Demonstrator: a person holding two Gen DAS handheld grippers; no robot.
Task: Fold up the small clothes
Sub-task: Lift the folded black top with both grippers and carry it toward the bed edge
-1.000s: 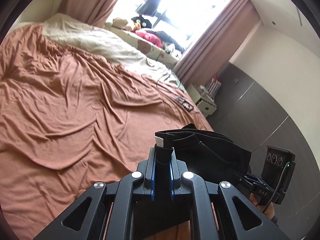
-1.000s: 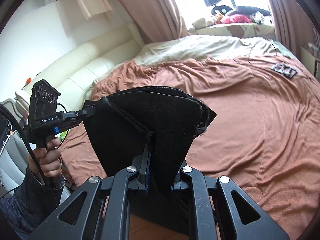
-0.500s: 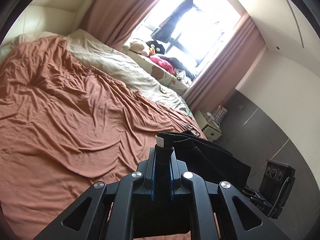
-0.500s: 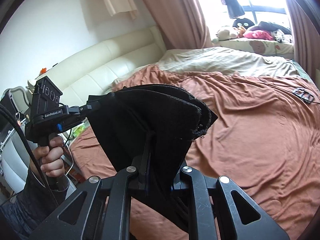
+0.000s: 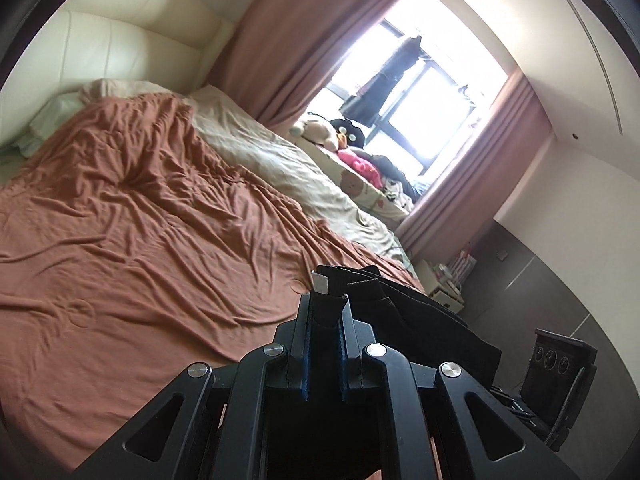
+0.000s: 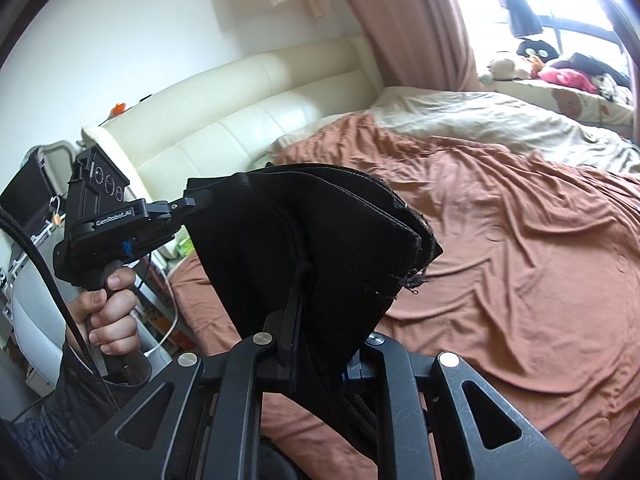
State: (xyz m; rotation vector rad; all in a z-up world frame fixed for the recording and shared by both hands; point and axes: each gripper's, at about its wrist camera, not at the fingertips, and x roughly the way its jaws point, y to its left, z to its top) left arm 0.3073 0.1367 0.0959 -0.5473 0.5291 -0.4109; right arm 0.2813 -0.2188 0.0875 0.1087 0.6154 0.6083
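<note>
Black garment hangs in the air between your two grippers, above the rust-brown bedsheet. Your left gripper is clamped on one edge. Your right gripper is clamped on another.

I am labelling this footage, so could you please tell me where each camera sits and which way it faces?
Left wrist: on the left gripper, facing across the brown bedspread to the window; the right gripper's body shows lower right.
Right wrist: on the right gripper, facing the headboard; the left hand shows.
Shared: the black garment, clamped by both grippers above the bed.
</note>
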